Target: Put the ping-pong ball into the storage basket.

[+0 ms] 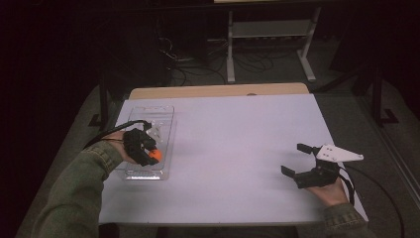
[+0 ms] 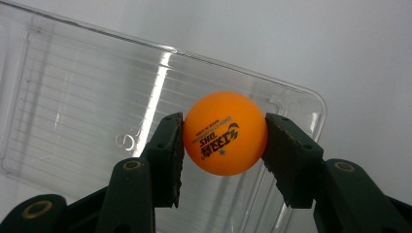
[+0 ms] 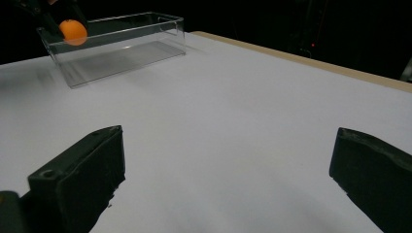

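- Orange table-tennis ball with dark print (image 2: 225, 133) sits clamped between the two black pads of our left gripper (image 1: 151, 154), held just above the clear rectangular plastic bin (image 1: 167, 119) at the left side of the white table (image 1: 237, 144).
- From the right gripper view the ball (image 3: 73, 30) hangs level with the bin's rim (image 3: 121, 24), over its near end — not yet down inside, as far as we can judge.
- Step in hand, as we read it: carrying the ball to the bin for a drop.
- Next move, we judge: centre the ball well inside the walls, lower a little, then part the jaws gently — a light ball may bounce on the hard ribbed floor and hop out.
- Our right gripper (image 1: 299, 161) rests in the hand on the table's right side, well apart from the bin, jaws spread wide with nothing between them.
- Count: one ball, one bin, two grippers; the bin floor looks bare.
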